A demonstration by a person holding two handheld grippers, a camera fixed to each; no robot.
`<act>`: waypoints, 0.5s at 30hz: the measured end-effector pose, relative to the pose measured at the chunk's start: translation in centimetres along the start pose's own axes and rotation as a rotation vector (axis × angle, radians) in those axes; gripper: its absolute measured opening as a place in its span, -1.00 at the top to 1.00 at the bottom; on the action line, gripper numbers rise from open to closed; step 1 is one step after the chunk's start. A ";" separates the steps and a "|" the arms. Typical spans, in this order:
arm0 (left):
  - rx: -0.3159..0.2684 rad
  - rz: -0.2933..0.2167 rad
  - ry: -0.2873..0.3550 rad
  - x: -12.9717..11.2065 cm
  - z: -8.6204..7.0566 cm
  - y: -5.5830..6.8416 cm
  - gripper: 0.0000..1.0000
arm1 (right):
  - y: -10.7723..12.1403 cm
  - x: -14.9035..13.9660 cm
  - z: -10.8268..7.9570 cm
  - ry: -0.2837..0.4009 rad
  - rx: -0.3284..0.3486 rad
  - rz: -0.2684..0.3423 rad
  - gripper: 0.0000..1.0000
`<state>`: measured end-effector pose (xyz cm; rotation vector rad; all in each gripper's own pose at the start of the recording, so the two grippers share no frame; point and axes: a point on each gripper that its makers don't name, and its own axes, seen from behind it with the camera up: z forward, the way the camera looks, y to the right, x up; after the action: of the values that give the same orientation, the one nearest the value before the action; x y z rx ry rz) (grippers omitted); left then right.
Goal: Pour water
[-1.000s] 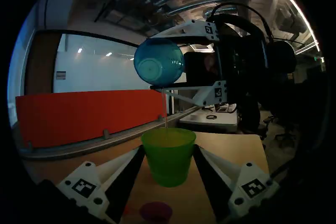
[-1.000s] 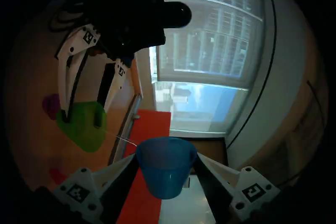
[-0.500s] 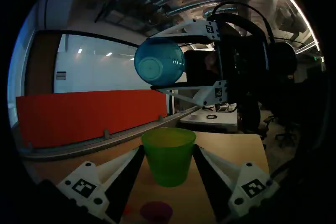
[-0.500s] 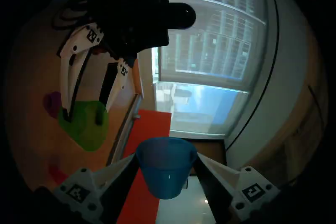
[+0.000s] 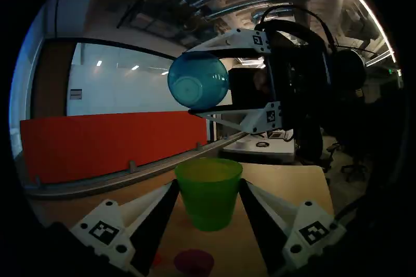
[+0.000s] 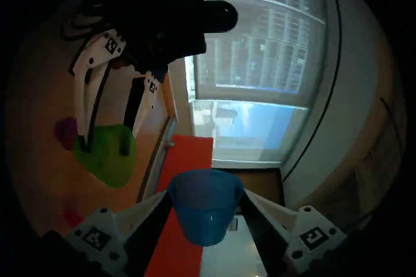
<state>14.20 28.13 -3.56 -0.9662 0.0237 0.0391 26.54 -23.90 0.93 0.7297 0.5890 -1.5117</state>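
Green cup pinched between left gripper fingers — blue cup, seemingly empty, pinched sideways by right gripper

My left gripper view sits low and level over the wooden counter, the green plastic cup close between its jaws, facing the right gripper higher up. My right gripper view is rolled sideways, the blue plastic cup close, looking back at the left gripper. Both views share the cups, the counter and the orange partition.
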 end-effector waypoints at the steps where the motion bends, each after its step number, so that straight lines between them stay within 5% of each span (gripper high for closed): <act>1: 0.000 0.000 -0.001 0.0 0.0 0.0 -0.67 | -0.1 0.0 -0.1 0.003 -0.001 0.031 -0.79; 15: 0.011 0.005 -0.005 0.1 -0.3 -0.6 -0.67 | -1.3 -1.4 -1.5 0.027 -0.041 0.532 -0.78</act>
<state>14.36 27.60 -3.25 -0.9549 0.0219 0.0458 25.37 -21.76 0.89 0.8006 0.4018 -0.9957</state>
